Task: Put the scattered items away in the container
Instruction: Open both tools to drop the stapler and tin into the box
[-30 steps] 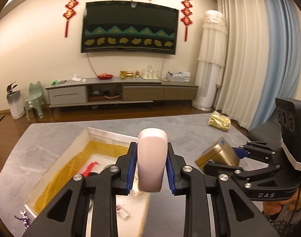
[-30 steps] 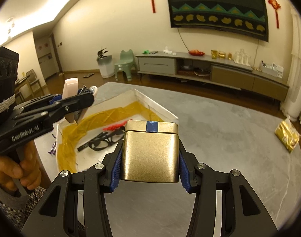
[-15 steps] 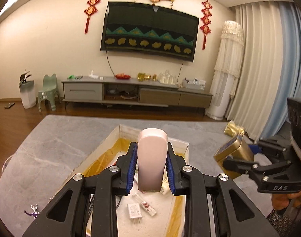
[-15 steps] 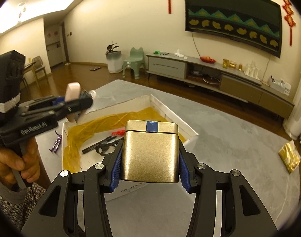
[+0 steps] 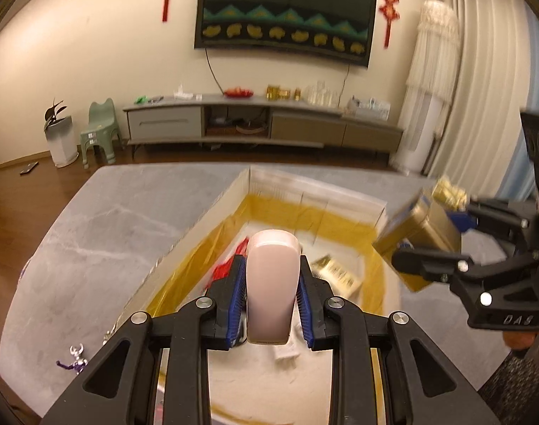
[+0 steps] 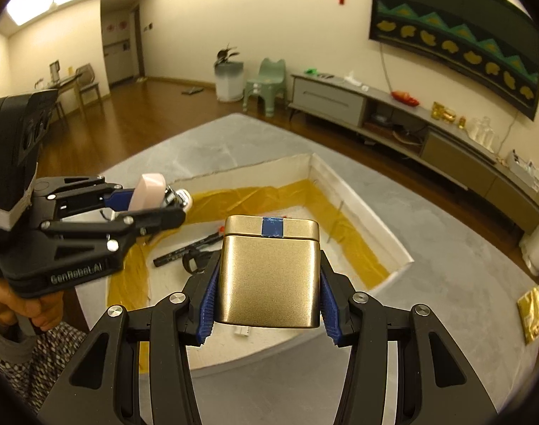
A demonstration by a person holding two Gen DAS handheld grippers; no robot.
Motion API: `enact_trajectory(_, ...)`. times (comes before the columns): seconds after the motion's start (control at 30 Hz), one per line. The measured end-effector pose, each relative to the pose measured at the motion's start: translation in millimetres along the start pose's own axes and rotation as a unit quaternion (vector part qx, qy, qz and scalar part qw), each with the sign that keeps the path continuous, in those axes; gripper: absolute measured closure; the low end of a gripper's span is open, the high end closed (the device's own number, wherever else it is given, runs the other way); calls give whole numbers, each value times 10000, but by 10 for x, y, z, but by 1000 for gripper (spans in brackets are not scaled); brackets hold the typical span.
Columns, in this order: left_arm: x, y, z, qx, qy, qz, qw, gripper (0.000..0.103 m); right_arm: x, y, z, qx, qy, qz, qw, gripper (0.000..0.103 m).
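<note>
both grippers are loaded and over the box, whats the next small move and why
Probably lower the left gripper a little and open it. Its fingers clamp the pink case directly above the white box, over a bare patch of floor near the gold packet. The right gripper holds the gold tin nearer the box's edge, so it could follow.

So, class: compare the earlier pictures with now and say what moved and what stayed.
Both grippers advanced over the box: left gripper with the pink item, right gripper with the gold tin. Nothing was released; both grips and the box's contents are unchanged.
</note>
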State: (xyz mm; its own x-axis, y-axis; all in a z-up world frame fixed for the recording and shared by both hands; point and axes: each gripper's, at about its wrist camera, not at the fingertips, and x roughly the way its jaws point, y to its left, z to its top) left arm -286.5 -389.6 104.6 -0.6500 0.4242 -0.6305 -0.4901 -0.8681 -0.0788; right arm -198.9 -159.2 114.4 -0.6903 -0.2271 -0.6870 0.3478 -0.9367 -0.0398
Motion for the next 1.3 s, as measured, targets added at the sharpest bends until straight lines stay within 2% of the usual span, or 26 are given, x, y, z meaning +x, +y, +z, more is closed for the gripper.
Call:
enact_trajectory(0.3, 134, -14, -133, 298, 416, 62, 9987, 74, 352, 28, 45, -312, 619, 103, 9975, 52)
enact_trajectory(0.43, 191, -19, -179, 363, 636, -9, 9973, 73, 520, 28, 54, -403, 976, 360, 9938, 50)
enact_trajectory(0.5, 202, -14, -189, 423, 638, 163, 9969, 61, 592, 59, 37, -497, 1135, 433, 9913, 50)
enact_trajectory(0.53, 192, -9, -185, 419, 606, 243, 9970, 40, 627, 75, 32, -558, 1204, 417, 9903, 50)
enact_trajectory(0.57, 147, 15, -172, 353, 488, 330, 9976, 26, 643, 90, 28, -605, 1226, 361, 9900, 46)
enact_trajectory(0.67, 18, 127, -128, 55, 254, 196, 9995, 25, 649, 83, 51, -623, 1267, 279, 9896, 43)
enact_trajectory(0.77, -127, 268, -86, -285, -21, 275, 9992, 25, 600, 51, 102, -560, 1267, 277, 9900, 43)
enact_trajectory(0.9, -203, 399, -70, -634, -118, 148, 9978, 25, 490, 32, 157, -573, 1281, 264, 9898, 43)
enact_trajectory(1.13, -264, 180, -95, -326, -175, 131, 9992, 25, 236, 100, 127, -980, 1427, 87, 9849, 43)
enact_trajectory(1.3, -401, -10, -132, -195, -340, -57, 9992, 23, 125, 114, -21, -1103, 1788, 114, 9776, 43)
